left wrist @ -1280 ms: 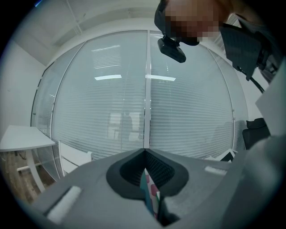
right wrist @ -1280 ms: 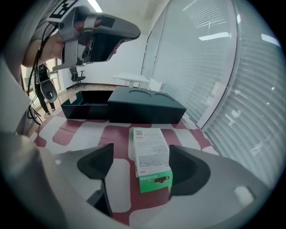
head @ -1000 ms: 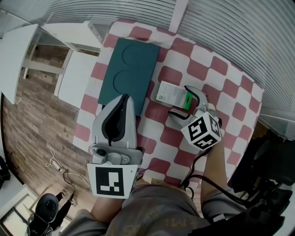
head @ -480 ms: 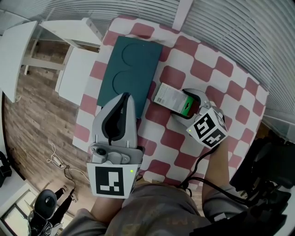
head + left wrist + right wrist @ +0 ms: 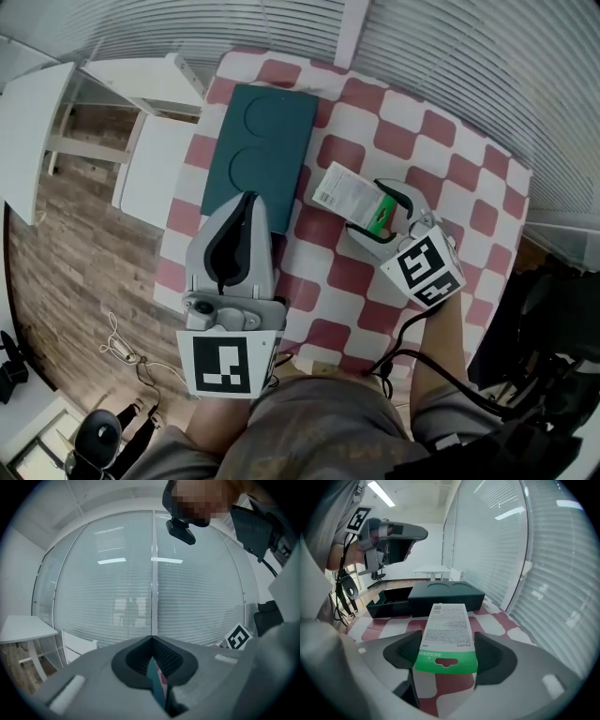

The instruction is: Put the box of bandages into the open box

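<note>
One box of bandages [image 5: 339, 190] is clamped by the right gripper [image 5: 367, 208], jaws just closed; left gripper [image 5: 244, 201] clenched, empty.

Wood-plank floor [image 5: 66, 244] at the left; white desk [image 5: 28, 122] upper left; red-checked table [image 5: 450, 159] centre; slatted blinds [image 5: 525, 66] along top and right; ceiling strip light [image 5: 382, 494] upper left.
</note>
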Tool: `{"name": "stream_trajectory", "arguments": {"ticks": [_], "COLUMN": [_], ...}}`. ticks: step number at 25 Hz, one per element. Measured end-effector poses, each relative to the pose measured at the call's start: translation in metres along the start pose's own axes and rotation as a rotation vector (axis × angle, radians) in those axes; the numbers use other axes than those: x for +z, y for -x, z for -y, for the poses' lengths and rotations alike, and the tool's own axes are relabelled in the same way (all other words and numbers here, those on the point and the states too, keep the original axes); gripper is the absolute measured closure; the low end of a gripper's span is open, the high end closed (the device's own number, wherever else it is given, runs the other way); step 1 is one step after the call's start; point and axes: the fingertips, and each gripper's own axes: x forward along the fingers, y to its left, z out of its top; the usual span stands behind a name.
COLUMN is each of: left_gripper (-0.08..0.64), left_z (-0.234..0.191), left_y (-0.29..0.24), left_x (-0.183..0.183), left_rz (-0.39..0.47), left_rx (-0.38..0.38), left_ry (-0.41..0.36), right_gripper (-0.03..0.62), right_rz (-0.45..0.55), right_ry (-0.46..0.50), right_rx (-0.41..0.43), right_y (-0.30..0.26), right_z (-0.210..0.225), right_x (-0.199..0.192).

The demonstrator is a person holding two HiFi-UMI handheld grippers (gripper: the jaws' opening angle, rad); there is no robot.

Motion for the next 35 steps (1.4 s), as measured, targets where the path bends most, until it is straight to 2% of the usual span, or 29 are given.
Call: {"name": "stream_trajectory", "arguments": {"ticks": [6,11,17,22,28,35], "left_gripper": [0.56,0.56,0.56,0.56,0.56,0.56], "left_z": [0.001,-0.006,-0.028,-0.057,-0.073,-0.075], "left_y": [0.036,0.067,0.127,0.157,0.185,0.187], "left_x": [0.02,0.057,0.092,0.12,0.119,0.106], "left_rz": [0.051,0.169,0.23,0.281,0.302,0.273], "left_rx": [-0.043,-0.092,-0.119,-0.118,-0.141,-0.124], "left_ry": [-0.028,-0.06,-0.081,-0.103,-0.089,-0.064], "right_gripper": [0.215,0.215,0.213,0.213,0.213,0.213], "right_rz": [0.108,0.205,0.261,0.293,0.296,0.252], "right_ry": [-0.05,-0.055,-0.105,-0.129,-0.16,-0.209], "right_rx": [-0.116,-0.262,-0.329,-0.402,-0.419,-0.389], "right_y": [0.055,0.104,0.142,0.152,0.137,0.106], "right_z": [-0.016,-0.031,-0.094,-0.126,-0.164,-0.174], "right_x": [0.045,0.107,0.172,0.214,0.232,0.212]}}
